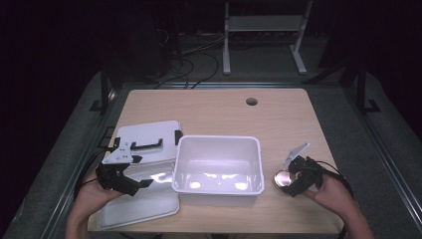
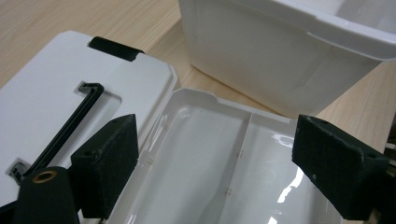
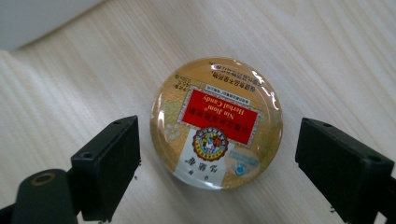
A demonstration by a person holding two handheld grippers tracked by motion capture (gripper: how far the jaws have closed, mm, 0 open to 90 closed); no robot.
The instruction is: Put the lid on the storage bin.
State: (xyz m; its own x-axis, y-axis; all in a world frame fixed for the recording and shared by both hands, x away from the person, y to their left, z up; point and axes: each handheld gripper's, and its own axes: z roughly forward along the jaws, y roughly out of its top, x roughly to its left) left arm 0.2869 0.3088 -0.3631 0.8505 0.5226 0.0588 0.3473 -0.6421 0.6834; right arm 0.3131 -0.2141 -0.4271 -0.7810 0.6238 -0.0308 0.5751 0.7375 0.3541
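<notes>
The right gripper (image 3: 217, 172) is hanging over a round candy tin (image 3: 216, 123), its jaws spread wide with the tin lying flat between them and neither pad touching it. The tin is sitting on the bare table (image 1: 278, 114), just to the right of the white bin (image 1: 218, 169) and apart from it.

The tin is looking small, light and stiff, probably thin metal, so it should stand a firm pinch without denting. Its domed lid is glaring under the lamp, which suggests a slick, curved top; the pads would likely slide off that. The low side wall is the place to take it, one pad on each side across the full width, and low down near the wood, since the wall is shallow and there is little to bite on.

The left gripper (image 2: 215, 172) is also standing open, holding nothing, and is hovering above the open case (image 2: 224, 158), whose glossy divided tray is lying beside its lid (image 2: 51, 93) with the black handle.
</notes>
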